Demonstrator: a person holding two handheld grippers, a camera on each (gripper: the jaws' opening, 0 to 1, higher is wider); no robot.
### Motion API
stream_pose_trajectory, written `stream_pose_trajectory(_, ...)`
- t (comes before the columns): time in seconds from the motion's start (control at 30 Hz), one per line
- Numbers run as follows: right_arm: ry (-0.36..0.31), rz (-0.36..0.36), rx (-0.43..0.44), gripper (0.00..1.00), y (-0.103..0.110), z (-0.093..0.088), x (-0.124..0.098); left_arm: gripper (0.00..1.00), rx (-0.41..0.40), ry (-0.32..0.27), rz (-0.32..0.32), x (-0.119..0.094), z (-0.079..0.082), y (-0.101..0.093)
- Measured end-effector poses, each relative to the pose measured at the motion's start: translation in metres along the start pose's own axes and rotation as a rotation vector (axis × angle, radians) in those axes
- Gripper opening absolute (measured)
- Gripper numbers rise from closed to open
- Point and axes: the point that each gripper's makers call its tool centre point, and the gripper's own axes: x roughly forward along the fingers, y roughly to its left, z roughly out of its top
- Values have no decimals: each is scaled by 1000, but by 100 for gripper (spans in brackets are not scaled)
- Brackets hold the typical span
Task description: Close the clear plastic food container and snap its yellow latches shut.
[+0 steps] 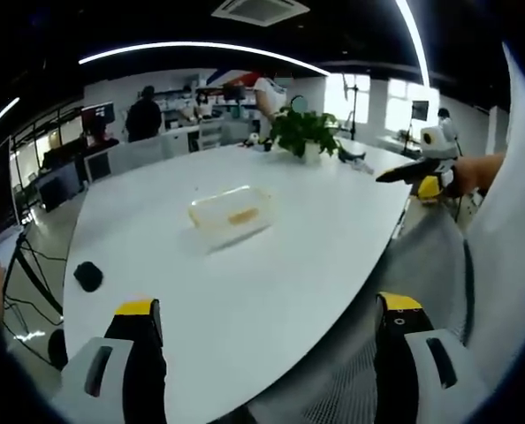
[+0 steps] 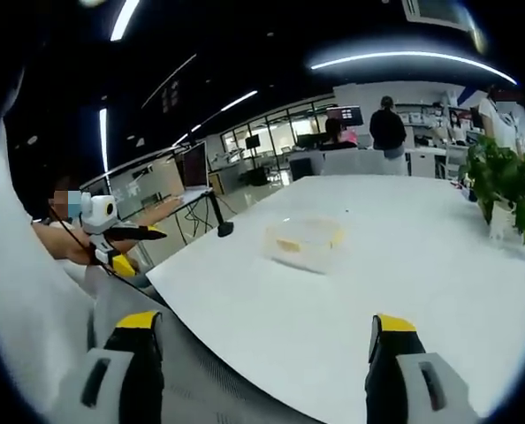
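The clear plastic food container (image 1: 230, 215) with yellow latches rests near the middle of the white table (image 1: 307, 274), its lid lying on top. My left gripper (image 1: 267, 305) hovers at the table's near edge, well short of the container, open with nothing between its jaws. In the right gripper view the container (image 2: 304, 240) sits ahead on the table (image 2: 422, 283). My right gripper (image 2: 264, 322) is also open and empty, back at the table edge. Each gripper shows in the other's view, held in a hand: the right gripper (image 1: 417, 168) and the left gripper (image 2: 112, 231).
A potted green plant (image 1: 302, 132) (image 2: 503, 181) stands at the far side of the table. A small black object (image 1: 87, 276) lies near the table's left edge. A black stand (image 2: 220, 228) rises beside the table. Several people and desks are at the back of the room.
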Motion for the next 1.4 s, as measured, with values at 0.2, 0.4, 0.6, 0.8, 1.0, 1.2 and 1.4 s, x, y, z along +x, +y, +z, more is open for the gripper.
stream_pose_trajectory(0.2, -5, 7, 18, 97, 1, 3, 2, 98, 3, 0, -7, 1, 2, 4)
stream_pose_trajectory(0.4, 4, 20, 9, 93, 3, 3, 3, 97, 2, 0, -3, 2, 2, 8)
stream_pose_trajectory(0.6, 11, 28, 4, 94, 7, 3, 4, 97, 7, 4, -14, 3, 2, 8)
stream_pose_trajectory(0.8, 9, 21, 9, 95, 8, 2, 5, 97, 7, 4, -21, 3, 2, 6)
stream_pose_trajectory(1.0, 12, 11, 17, 99, 8, -2, 4, 97, 4, 2, -22, 2, 1, 6)
stream_pose_trajectory(1.2, 12, -6, 23, 99, 6, -4, 3, 97, -2, 1, -23, 2, 0, 4)
stream_pose_trajectory(1.4, 13, -6, 25, 99, 6, -6, 3, 97, -7, 3, -27, 3, -2, 2)
